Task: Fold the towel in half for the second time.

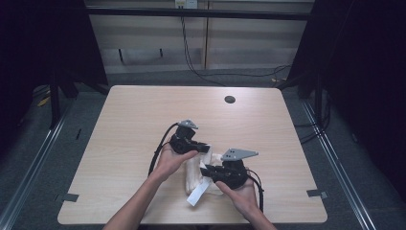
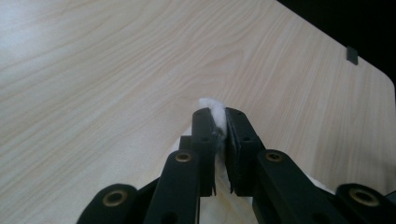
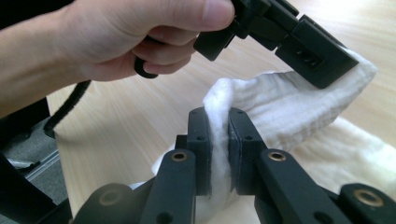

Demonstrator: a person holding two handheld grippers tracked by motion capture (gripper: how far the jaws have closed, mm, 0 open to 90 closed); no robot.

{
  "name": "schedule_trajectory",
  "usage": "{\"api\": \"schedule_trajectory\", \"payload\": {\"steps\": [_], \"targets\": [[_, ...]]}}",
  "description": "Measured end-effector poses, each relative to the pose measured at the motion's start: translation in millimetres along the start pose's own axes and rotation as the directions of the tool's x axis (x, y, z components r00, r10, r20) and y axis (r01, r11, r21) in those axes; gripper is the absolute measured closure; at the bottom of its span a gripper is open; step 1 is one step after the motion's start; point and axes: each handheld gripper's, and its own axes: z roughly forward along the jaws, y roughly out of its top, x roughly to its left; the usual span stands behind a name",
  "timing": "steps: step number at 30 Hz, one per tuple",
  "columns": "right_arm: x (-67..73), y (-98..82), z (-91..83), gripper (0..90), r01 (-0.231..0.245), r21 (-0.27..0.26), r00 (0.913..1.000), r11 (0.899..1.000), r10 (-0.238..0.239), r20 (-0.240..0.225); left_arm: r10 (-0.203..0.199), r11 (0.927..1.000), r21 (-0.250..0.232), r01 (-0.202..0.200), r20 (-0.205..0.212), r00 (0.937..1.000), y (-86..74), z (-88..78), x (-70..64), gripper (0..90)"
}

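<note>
both grippers pinching a white cloth [image 1: 196, 175] low over the counter [image 1: 124, 124]
left gripper [image 2: 219, 122] and right gripper [image 3: 218, 122] jaws each clamp an edge; cloth's long axis runs roughly away from the person, paper tag [image 1: 197, 194] at near end

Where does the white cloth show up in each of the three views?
High view: white cloth lies low centre on the table, between both grippers.
Left gripper view: a tuft is pinched at the jaw tips, centre.
Right gripper view: centre to right, clamped in the jaws.
Shared landmark: the light wood table.
</note>
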Motion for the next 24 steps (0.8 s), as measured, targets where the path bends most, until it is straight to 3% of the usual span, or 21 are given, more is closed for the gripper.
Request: {"api": "schedule_trajectory", "payload": {"steps": [5, 8, 11, 14, 19, 24], "targets": [[-6.2, -11.1, 1.7, 80.4, -0.02, 0.033, 0.9995, 0.999, 0.019, 0.023, -0.022, 0.9996, 0.02, 0.022, -0.018, 0.9996, -1.1, 12.9, -2.4, 83.2], [-8.6, -14.1, 2.2, 79.1, -0.027, 0.05, 0.999, 0.998, 0.025, 0.036, -0.025, 0.9994, 0.025, 0.025, -0.003, 0.9997, -0.8, 19.5, -3.3, 83.3], [-10.7, -16.5, 1.2, 76.5, -0.01, 0.075, 0.9987, 0.997, 0.006, 0.052, -0.009, 0.9985, 0.053, 0.01, -0.027, 0.9996, -1.7, 23.9, -2.4, 83.2], [-15.2, -18.5, 1.0, 76.2, 0.005, 0.087, 0.9982, 0.996, -0.011, 0.06, -0.027, 0.9983, 0.051, 0.029, -0.032, 0.9991, -5.6, 29.0, 0.5, 82.8], [-16.3, -21.7, 1.7, 74.5, 0.019, 0.103, 0.997, 0.994, -0.026, 0.073, -0.044, 0.9981, 0.042, 0.044, -0.01, 0.999, -7.7, 35.0, 2.8, 81.4], [-17.1, -29.6, 1.1, 70.0, 0.019, 0.116, 0.9944, 0.993, -0.031, 0.101, -0.042, 0.9971, 0.063, 0.042, -0.004, 0.9991, -9.8, 41.9, 2.6, 81.7]]}}
